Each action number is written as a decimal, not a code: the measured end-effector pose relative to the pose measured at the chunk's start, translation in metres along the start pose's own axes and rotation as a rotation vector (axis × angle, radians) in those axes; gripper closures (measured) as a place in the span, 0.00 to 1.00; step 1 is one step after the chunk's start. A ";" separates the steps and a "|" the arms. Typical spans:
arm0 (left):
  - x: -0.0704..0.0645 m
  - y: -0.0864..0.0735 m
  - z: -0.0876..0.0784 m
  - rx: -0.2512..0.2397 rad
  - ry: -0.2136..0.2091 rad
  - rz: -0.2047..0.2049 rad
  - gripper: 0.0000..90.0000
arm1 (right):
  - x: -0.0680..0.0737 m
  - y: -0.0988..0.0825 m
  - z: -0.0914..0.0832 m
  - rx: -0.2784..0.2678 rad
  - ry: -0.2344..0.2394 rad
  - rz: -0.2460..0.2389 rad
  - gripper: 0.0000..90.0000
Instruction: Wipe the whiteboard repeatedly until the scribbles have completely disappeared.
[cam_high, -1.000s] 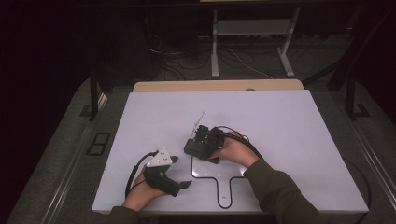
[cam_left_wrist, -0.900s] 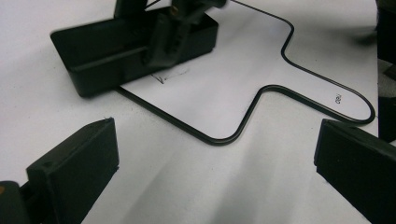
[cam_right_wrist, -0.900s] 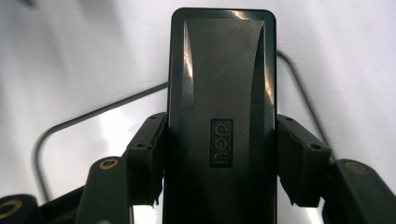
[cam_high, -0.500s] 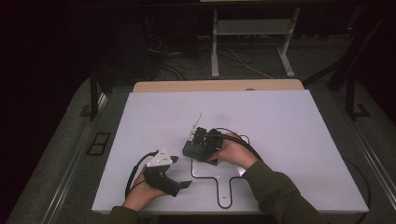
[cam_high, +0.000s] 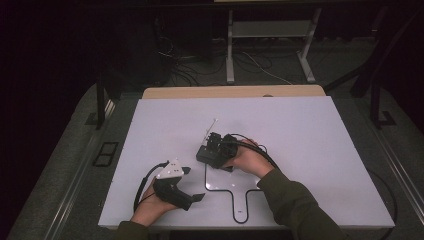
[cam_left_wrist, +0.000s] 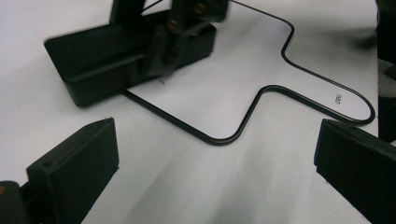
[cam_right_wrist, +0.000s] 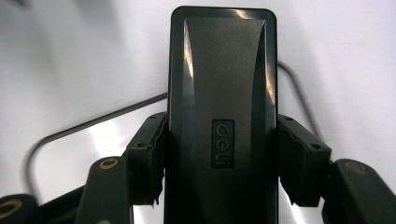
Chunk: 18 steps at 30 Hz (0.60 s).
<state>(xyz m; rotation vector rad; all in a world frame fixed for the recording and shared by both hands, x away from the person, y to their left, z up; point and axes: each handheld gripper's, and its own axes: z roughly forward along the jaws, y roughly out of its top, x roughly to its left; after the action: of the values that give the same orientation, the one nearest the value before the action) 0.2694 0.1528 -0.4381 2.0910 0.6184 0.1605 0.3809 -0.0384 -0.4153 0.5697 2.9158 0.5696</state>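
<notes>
A long black case with an embossed "deli" label lies on the white table. My right gripper is shut on it, its pads pressing both long sides. In the high view the case rests at the upper left corner of a flat paddle-shaped plate with a black edge, under my right gripper. My left gripper rests near the table's front left, open, nothing between its jaws. From the left gripper, the case lies ahead at upper left.
The plate's handle points to the table's front edge. A thin pale rod sticks up just beyond the right gripper. Cables trail from both grippers. Dark floor and stand legs lie beyond the table's far edge.
</notes>
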 end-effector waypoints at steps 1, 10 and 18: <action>0.000 0.000 0.000 0.000 0.001 0.000 0.00 | 0.003 -0.001 0.000 -0.002 0.006 -0.011 0.43; -0.001 0.000 0.000 0.003 0.003 0.003 0.00 | 0.001 -0.003 -0.001 -0.015 0.005 -0.001 0.43; 0.000 0.000 0.000 0.008 0.005 0.008 0.00 | -0.009 -0.004 -0.001 -0.013 -0.041 0.032 0.43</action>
<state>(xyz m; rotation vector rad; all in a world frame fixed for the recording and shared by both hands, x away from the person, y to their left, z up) 0.2691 0.1525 -0.4380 2.1012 0.6146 0.1683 0.3873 -0.0458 -0.4159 0.6199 2.8679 0.5729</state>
